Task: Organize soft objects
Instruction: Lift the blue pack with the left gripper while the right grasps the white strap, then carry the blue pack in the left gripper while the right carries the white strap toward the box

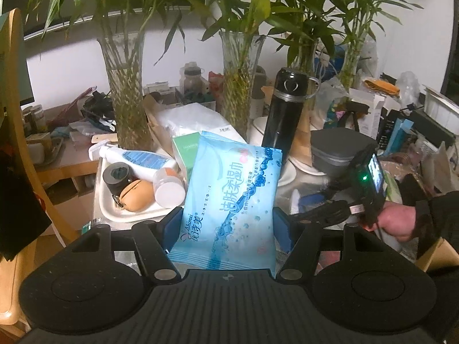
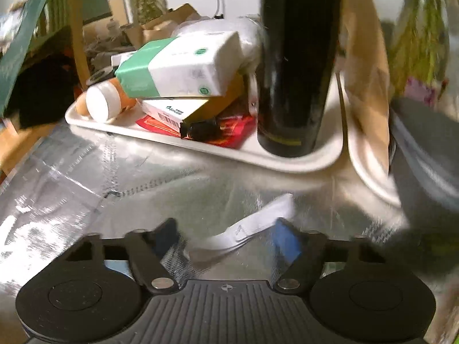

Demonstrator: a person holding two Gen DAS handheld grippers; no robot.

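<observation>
Left gripper (image 1: 226,226): pinching the wipes pack by both side edges, blue pads pressed on it.
Wipes pack (image 1: 229,200): blue, held upright and slightly tilted, lifted off the table, its top toward 12 o'clock in the left view.
Right gripper (image 2: 226,235): jaws part-spread and blurred, low over the silver table cover (image 2: 86,200); no pad touches anything.
White strip (image 2: 252,226): a flat white band lying on the cover between the right gripper's fingers, running out toward 1 o'clock; what it is made of I cannot tell.
Tray (image 2: 287,163): white, at 12 o'clock from the right gripper; in the left view it shows at 10 o'clock from the wipes pack.
Flask (image 2: 295,57): black, standing upright at the tray's right end.
Tissue pack (image 2: 183,66): green and white, lying tilted on top of a box (image 2: 178,109) on the tray.
Bottle (image 2: 106,100): white-capped, lying on its side at the tray's left end.
Hand (image 1: 398,223): at 3 o'clock in the left view, gripping the right gripper's handle.
Vases (image 1: 129,91): glass, with bamboo stems, behind the tray at 12 o'clock.
</observation>
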